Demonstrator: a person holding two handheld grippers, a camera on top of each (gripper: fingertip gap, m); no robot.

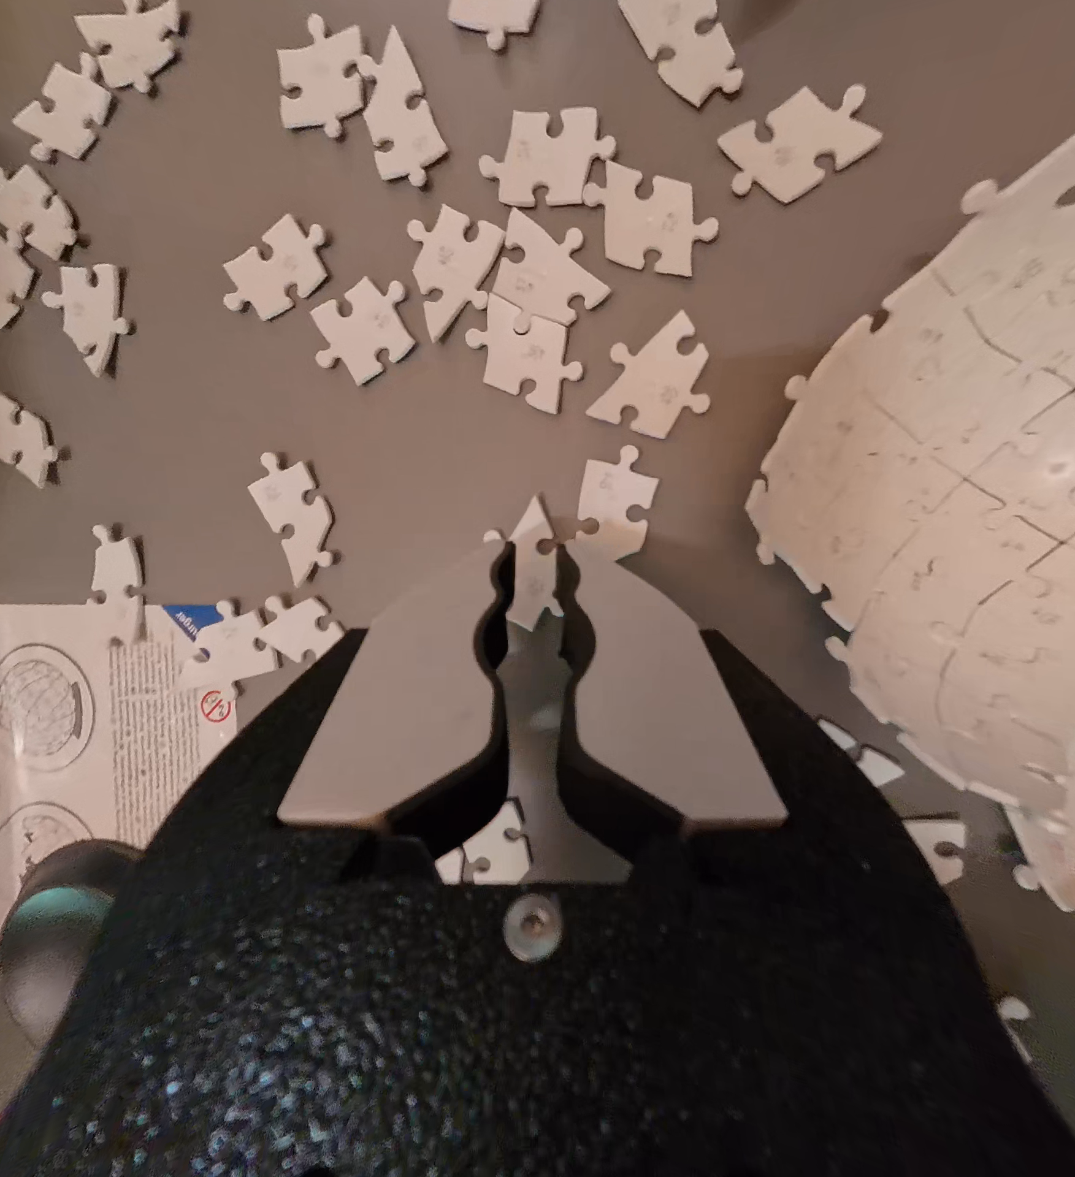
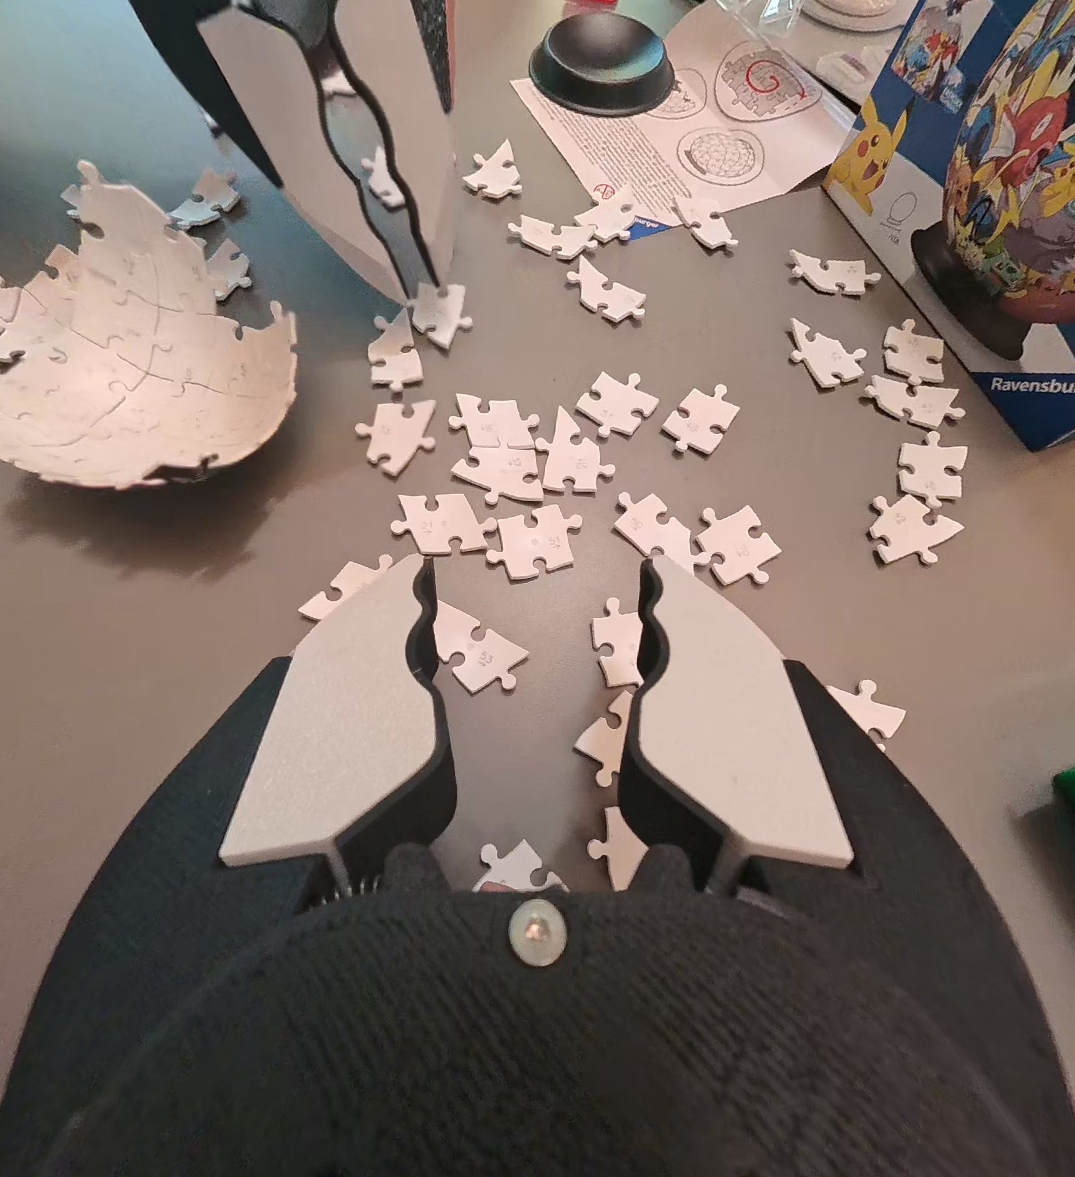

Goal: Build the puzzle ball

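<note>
On the grey desk (image 2: 139,637) we see loose white pieces around a curved half-built shell (image 2: 120,382) near its left edge. Our left gripper (image 1: 534,548) is clamped on one white puzzle piece (image 1: 531,573), held edge-on; we should keep it square. The right gripper (image 2: 538,567) hangs wide apart over loose pieces, holding nothing.

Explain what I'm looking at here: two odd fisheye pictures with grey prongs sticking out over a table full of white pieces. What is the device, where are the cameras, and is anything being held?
Each picture comes from a camera mounted on a hand-held two-finger tool, looking forward along its own grey fingers. There is no robot arm; a person carries one tool in each hand.

In the left wrist view, the left tool has its fingers nearly together, pinching one white puzzle piece edge-on, close above the grey table. The same tool shows at the top of the right wrist view, pointing down.

The right tool is open and holds nothing; loose pieces lie on the table beneath and ahead of it.

Also there: a partly built curved puzzle shell, a printed instruction sheet with a black round stand on it, and a colourful puzzle box.
</note>
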